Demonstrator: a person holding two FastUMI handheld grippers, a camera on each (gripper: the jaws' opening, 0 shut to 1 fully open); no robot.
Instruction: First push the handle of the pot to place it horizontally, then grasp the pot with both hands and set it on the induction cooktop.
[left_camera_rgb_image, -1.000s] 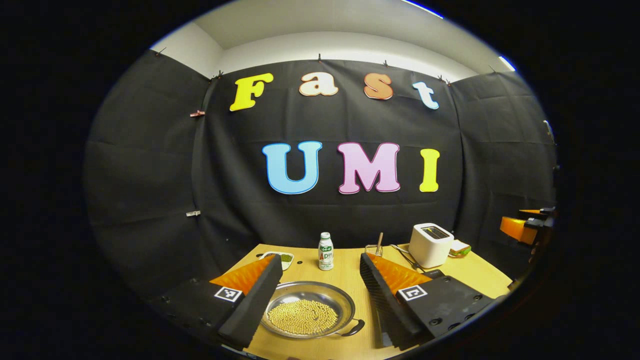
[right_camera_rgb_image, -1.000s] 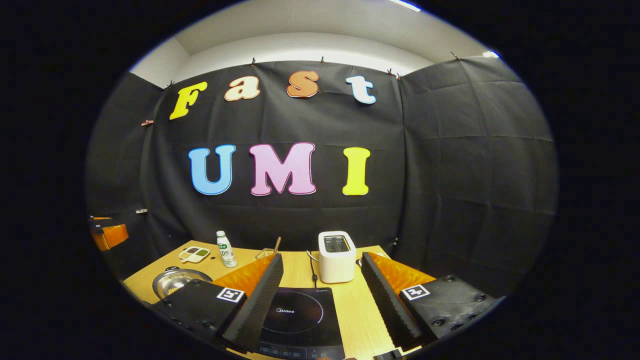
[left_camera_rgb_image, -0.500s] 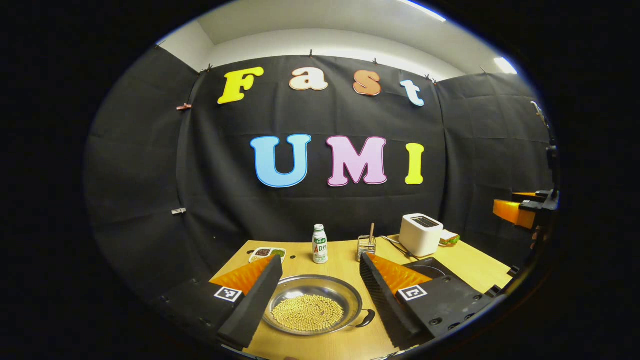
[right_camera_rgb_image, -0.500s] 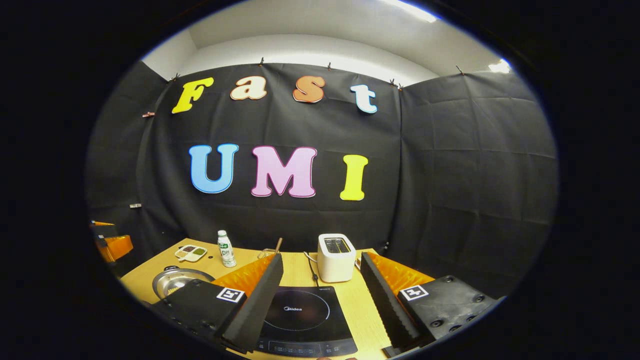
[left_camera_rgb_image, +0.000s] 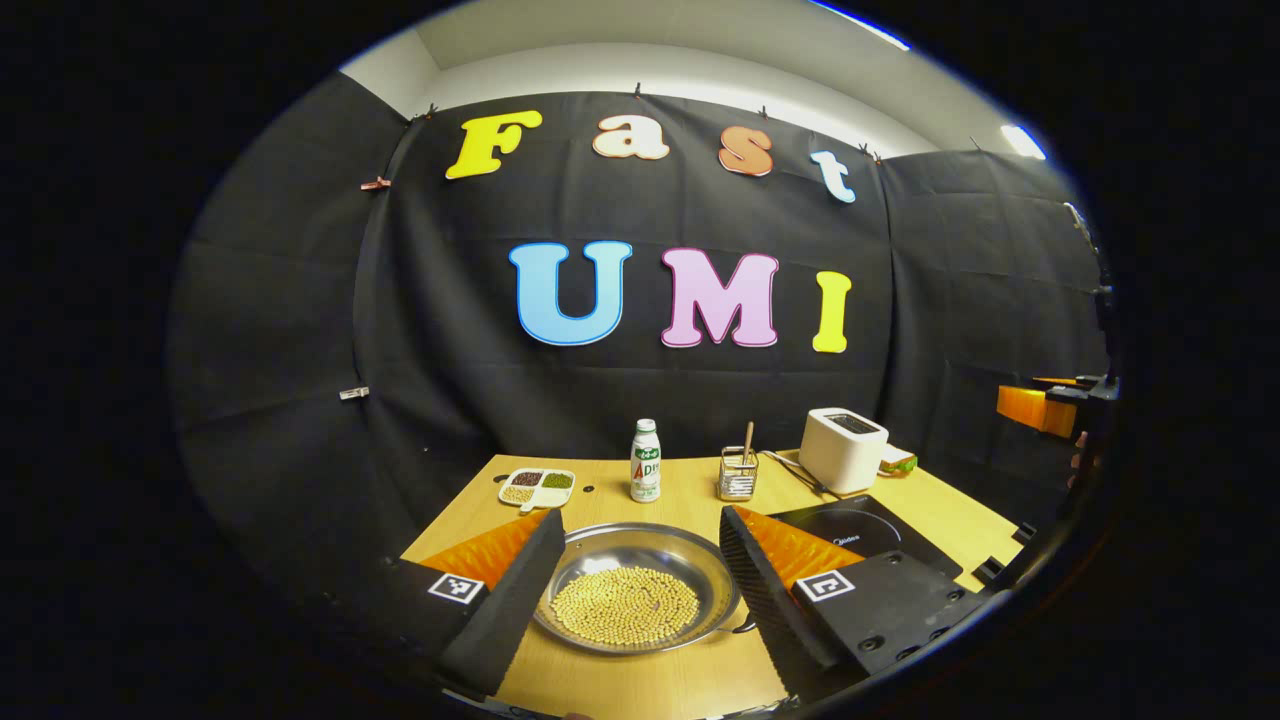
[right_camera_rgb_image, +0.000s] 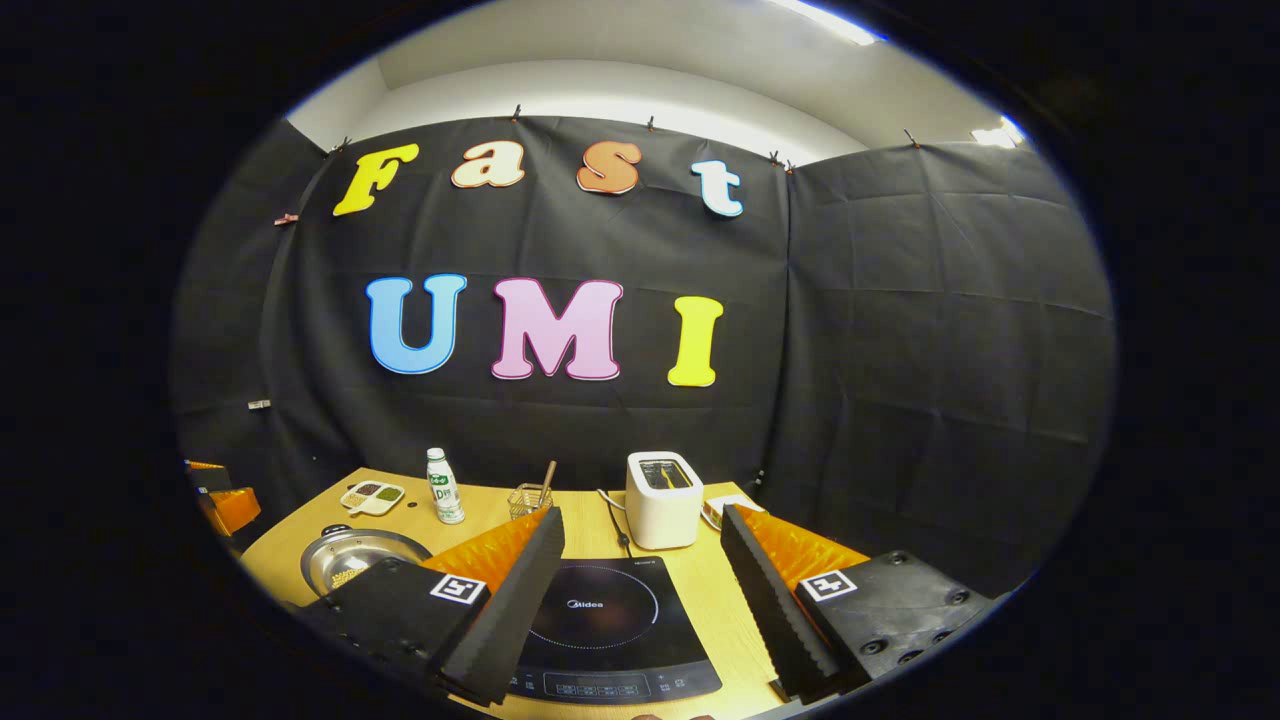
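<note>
**Pot of beans waits between the left claw's fingers, cooktop off to its right**

The pot (left_camera_rgb_image: 640, 585), a shallow round pan of polished steel, sits on the tabletop (left_camera_rgb_image: 690, 495) near its front edge, loaded with a heap of small pale yellow beans (left_camera_rgb_image: 625, 605). In the left gripper view it lies between the spread fingers of the left claw (left_camera_rgb_image: 635, 575), which hangs above it with jaws wide apart and nothing held. A small dark handle (left_camera_rgb_image: 742, 626) peeps out at the pot's right rim, mostly hidden behind the claw's finger, so its angle cannot be told. In the right gripper view the pot (right_camera_rgb_image: 350, 555) lies at the left, with a knob-like handle at its far rim.

The induction cooktop (right_camera_rgb_image: 600, 625), a flat glossy black slab with a ring marked on it, lies just right of the pot. The right claw (right_camera_rgb_image: 640, 600) hovers over it, fingers likewise apart and empty.

The risks, as a judgement: the steel is smooth and the handles small, so a push could slide or spin the whole pot instead of turning the handle; a lopsided two-handed lift would tip the shallow pan and spill the loose beans.

Farther back stand a plastic bottle (left_camera_rgb_image: 646, 461), a divided dish (left_camera_rgb_image: 537, 486) of grains, a wire holder (left_camera_rgb_image: 738, 478) with a stick, and a boxy white toaster (left_camera_rgb_image: 843, 449).
</note>
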